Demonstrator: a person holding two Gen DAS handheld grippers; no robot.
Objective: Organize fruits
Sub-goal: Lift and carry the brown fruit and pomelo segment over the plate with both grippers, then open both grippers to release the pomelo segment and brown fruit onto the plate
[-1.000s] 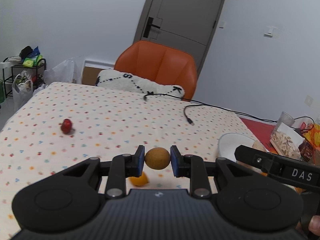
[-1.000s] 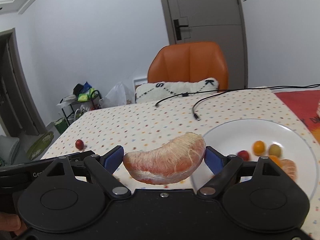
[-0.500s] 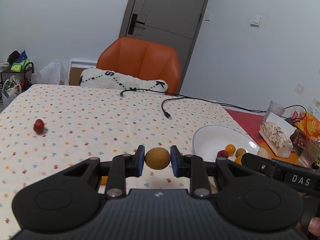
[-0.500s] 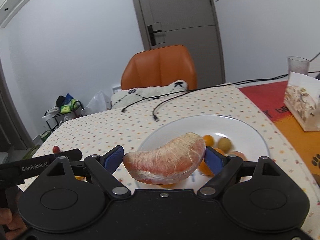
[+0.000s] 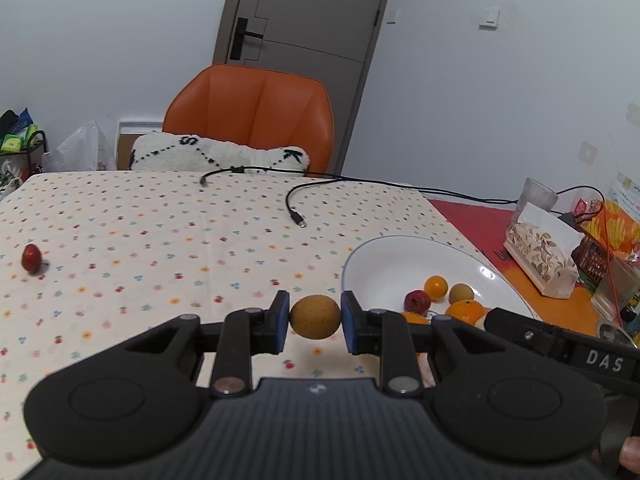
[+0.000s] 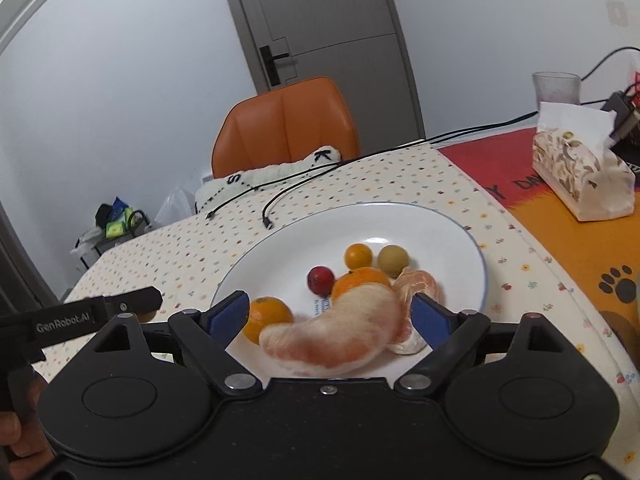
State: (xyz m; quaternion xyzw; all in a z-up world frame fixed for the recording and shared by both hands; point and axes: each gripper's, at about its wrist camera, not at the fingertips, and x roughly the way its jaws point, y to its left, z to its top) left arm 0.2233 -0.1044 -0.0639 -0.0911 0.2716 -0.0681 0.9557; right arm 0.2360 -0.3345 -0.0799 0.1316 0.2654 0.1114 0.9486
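An orange chair (image 5: 256, 120) is standing at the far edge of the worktop (image 5: 160, 232), which is wearing a cream cloth dotted with small flowers. A white cushion (image 5: 220, 156) with black stitched letters is lying on the chair's seat. Behind the chair a grey door (image 5: 304, 40) is standing shut. Two black cables (image 5: 296, 200) are trailing across the far side of the cloth, their plugs lying loose. To the right, a patterned tissue pouch (image 6: 580, 168) is sitting on an orange and red mat (image 6: 560, 232), with a frosted glass (image 6: 556, 86) standing behind it. A low rack (image 6: 116, 224) of bags is standing by the far wall.
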